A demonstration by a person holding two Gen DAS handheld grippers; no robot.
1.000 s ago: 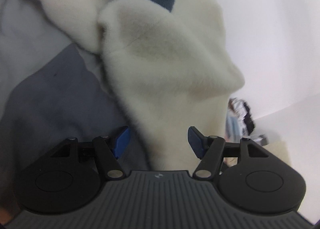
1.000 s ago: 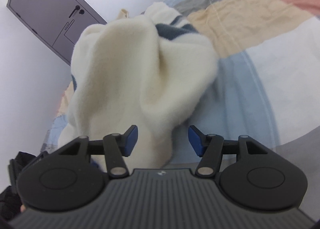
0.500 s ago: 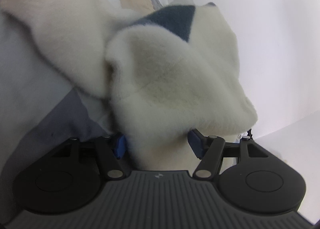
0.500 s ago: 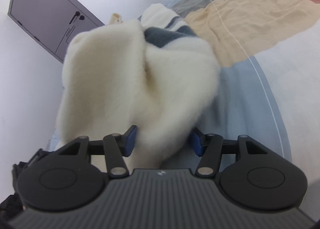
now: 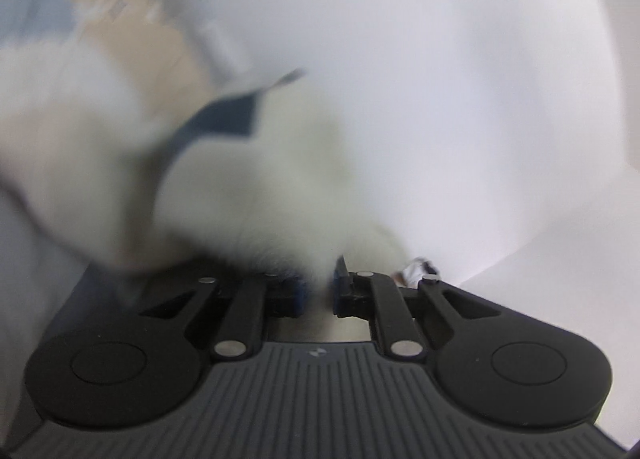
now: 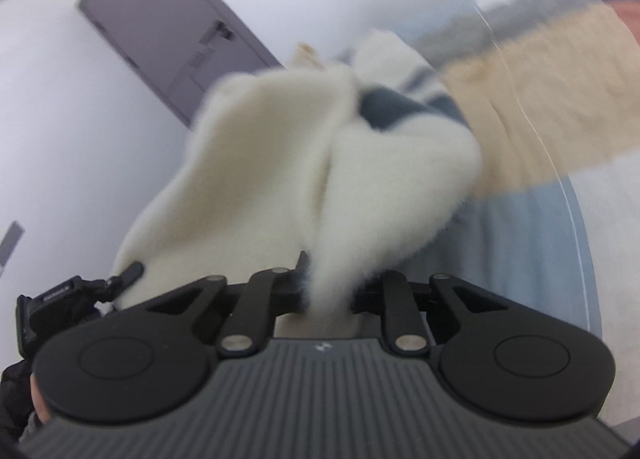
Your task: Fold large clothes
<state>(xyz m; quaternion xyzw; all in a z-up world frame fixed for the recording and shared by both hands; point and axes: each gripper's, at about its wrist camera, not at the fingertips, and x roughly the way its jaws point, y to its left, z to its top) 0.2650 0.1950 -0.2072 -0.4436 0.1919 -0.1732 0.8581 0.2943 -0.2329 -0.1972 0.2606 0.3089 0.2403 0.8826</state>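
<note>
A fluffy cream fleece garment with a navy patch hangs bunched in front of both cameras, blurred by motion. In the left wrist view my left gripper has its blue pads closing tight on a fold of the fleece, which spills up and left from the jaws. The right wrist view shows the same cream garment, its navy stripes further back. My right gripper is closing on another fold, and the fleece is pinched between its pads and hides them.
Under the garment lies a patchwork bed cover in beige, blue, grey and pink. A grey door stands in the white wall at the left. A black device shows at the left edge, with a hand below it.
Both grippers went from wide open around the fleece to closed on it. The left one rose with its fold, so more white wall fills its view. The right view tilted.
</note>
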